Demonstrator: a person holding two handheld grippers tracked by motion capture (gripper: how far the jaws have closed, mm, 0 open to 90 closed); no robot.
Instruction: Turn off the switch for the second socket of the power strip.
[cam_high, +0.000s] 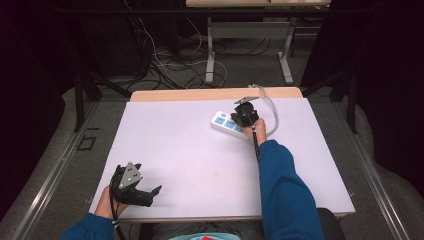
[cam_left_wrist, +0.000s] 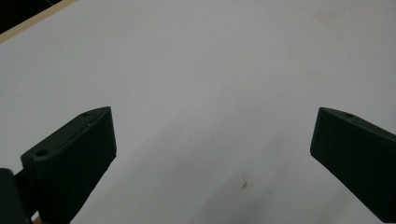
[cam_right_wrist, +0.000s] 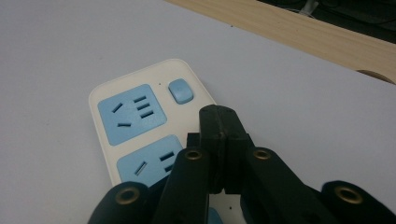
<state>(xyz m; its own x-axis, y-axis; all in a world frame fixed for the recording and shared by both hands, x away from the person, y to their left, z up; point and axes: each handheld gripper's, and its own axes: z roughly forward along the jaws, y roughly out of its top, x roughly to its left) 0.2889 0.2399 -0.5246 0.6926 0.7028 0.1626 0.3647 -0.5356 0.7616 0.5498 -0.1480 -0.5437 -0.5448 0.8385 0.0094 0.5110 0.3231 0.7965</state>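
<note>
Right claw (cam_right_wrist: 219, 140), jaws pressed together with nothing between them, sits over the power strip (cam_right_wrist: 140, 126), its tip just short of the blue switch (cam_right_wrist: 180, 90). The strip lies flat at the far right of the white tabletop (cam_high: 190, 145), its grey cord (cam_high: 272, 112) looping off beside it. Left claw (cam_left_wrist: 212, 149) rests at the near left corner, jaws wide apart, holding nothing.

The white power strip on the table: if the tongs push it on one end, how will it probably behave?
The power strip looks like a rigid plastic block lying flat, so it should slide, not bend or tip. Its grey cable curls away from one end and may drag, turning the strip. The table cover looks smooth, so it probably slips easily under the shut right tongs.
</note>
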